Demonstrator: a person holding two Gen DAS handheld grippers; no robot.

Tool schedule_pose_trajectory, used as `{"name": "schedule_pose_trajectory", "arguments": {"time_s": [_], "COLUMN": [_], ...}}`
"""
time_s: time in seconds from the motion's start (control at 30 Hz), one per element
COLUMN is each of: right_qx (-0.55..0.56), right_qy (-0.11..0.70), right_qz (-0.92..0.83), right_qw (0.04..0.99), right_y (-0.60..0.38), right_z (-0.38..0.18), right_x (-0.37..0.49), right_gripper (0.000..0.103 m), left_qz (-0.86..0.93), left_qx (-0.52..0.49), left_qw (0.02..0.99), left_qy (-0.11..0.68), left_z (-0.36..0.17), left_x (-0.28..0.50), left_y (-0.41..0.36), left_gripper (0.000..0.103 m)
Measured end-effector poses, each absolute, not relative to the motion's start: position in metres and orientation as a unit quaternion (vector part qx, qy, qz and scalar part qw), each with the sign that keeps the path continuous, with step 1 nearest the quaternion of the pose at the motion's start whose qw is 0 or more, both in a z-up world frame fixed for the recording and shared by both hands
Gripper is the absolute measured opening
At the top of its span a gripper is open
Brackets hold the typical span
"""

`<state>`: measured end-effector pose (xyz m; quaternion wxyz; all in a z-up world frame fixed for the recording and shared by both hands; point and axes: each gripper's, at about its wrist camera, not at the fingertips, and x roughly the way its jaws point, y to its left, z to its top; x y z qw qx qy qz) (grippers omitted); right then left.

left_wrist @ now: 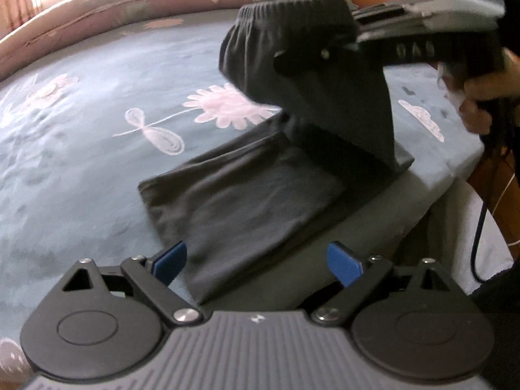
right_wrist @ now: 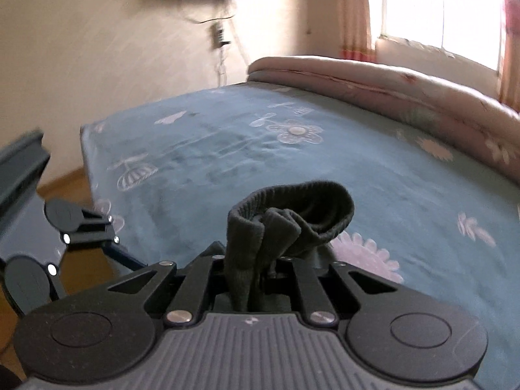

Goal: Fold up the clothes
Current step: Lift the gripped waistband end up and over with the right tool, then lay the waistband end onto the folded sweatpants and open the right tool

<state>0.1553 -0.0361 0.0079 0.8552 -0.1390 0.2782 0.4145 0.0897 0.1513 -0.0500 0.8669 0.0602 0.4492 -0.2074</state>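
**Dark garment half lifted off the blue bedspread**

In the left wrist view, the left gripper [left_wrist: 256,265] hangs with its blue-padded jaws spread wide, holding nothing; the near hem of the dark grey knit garment [left_wrist: 240,201] lies between and just below the pads [left_wrist: 344,263], and contact cannot be told. The lower half of the garment lies flat on the blue plush bedspread with pale pink flower prints [left_wrist: 97,123], near its right edge. Further right, the ribbed waistband end rises off the bed, pinched in the right gripper [left_wrist: 344,37], which a person's hand [left_wrist: 481,97] carries. Pale characters on that gripper's side are too blurred to read.

In the right wrist view, the right gripper [right_wrist: 256,266] has its jaws drawn narrow on the bunched waistband [right_wrist: 292,214]. A rolled pink quilt [right_wrist: 373,81] lies along the bed's far side. No containers show.
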Motion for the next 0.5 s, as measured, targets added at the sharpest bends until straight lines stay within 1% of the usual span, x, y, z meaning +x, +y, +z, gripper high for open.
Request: {"name": "schedule_pose_trajectory", "arguments": {"time_s": [0.27,0.5], "right_qx": [-0.268,-0.33], "right_qy": [0.254,0.251], "right_qz": [0.407,0.41], "right_qw": [0.836,0.812], "right_y": [0.014,0.041], "right_z": [-0.019,-0.046], "right_x": [0.131,0.119], "right_gripper": [0.012,0.012], "left_qz": [-0.18,-0.174], "left_qx": [0.043,0.035], "left_qw": [0.868,0.868], "left_qy": [0.462,0.464], "left_z": [-0.056,-0.06], "left_x": [0.085,0.079], "left_y": [0.167,0.175], "left_gripper": [0.093,0.093]}}
